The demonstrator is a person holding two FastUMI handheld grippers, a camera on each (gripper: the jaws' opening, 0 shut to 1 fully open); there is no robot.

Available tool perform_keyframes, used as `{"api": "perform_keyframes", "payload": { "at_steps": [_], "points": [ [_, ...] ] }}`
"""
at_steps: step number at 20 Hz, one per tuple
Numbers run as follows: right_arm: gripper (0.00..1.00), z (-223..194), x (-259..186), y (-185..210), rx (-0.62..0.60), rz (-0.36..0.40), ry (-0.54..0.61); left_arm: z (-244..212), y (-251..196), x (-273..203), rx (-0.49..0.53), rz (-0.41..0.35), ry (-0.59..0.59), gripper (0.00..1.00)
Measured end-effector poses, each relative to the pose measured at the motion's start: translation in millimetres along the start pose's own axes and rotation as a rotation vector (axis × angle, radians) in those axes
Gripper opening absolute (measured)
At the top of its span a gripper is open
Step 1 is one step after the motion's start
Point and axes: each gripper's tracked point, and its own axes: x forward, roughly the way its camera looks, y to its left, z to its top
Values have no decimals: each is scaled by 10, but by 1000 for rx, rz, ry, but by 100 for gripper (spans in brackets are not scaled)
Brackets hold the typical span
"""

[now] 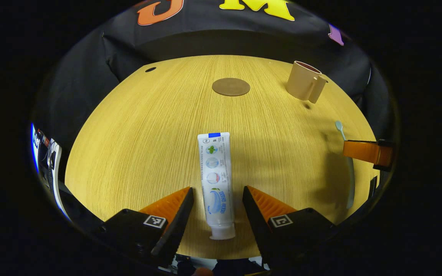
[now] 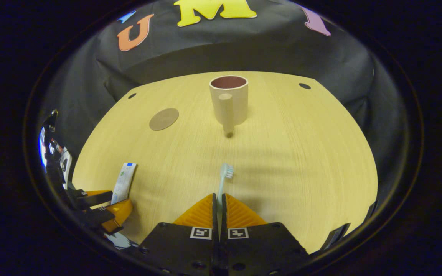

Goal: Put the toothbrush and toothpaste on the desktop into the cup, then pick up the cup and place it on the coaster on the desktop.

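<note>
1. The left gripper (image 1: pixel 218 195), at six o'clock in the left gripper view, has its jaws spread wide, one finger on each side of the white plastic toothpaste tube (image 1: pixel 216 180), with a gap on both sides and no contact.
2. The right gripper (image 2: pixel 219 203), at six o'clock in the right gripper view, has its fingers pressed together on the handle of the pale blue plastic toothbrush (image 2: pixel 223 177).
3. In the left gripper view the right gripper sits at three o'clock, across the toothbrush handle.
4. In the right gripper view the left gripper sits at eight o'clock, low by the toothpaste tube.
</note>
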Motion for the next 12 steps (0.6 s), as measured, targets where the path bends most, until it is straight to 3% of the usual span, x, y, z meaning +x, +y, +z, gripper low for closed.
{"api": "perform_keyframes", "payload": {
  "at_steps": [1,4,7,10,11,12],
  "points": [
    [0,13,-17,-7,-1,1,-6,56,-45,-13,-2,1,-1,79],
    [0,55,-97,-3,0,4,-20,242,-180,-44,-28,4,9,48],
    [1,104,-136,-24,1,3,-34,464,-360,-98,-11,-11,3,44],
    [1,223,-180,-29,-5,8,-61,700,-583,-187,-7,-45,-1,34],
    [1,280,-187,-25,-8,9,-74,785,-673,-231,-20,-57,-4,37],
    [1,341,-199,-24,-10,10,-87,886,-759,-279,-25,-63,-12,29]
  ]
}}
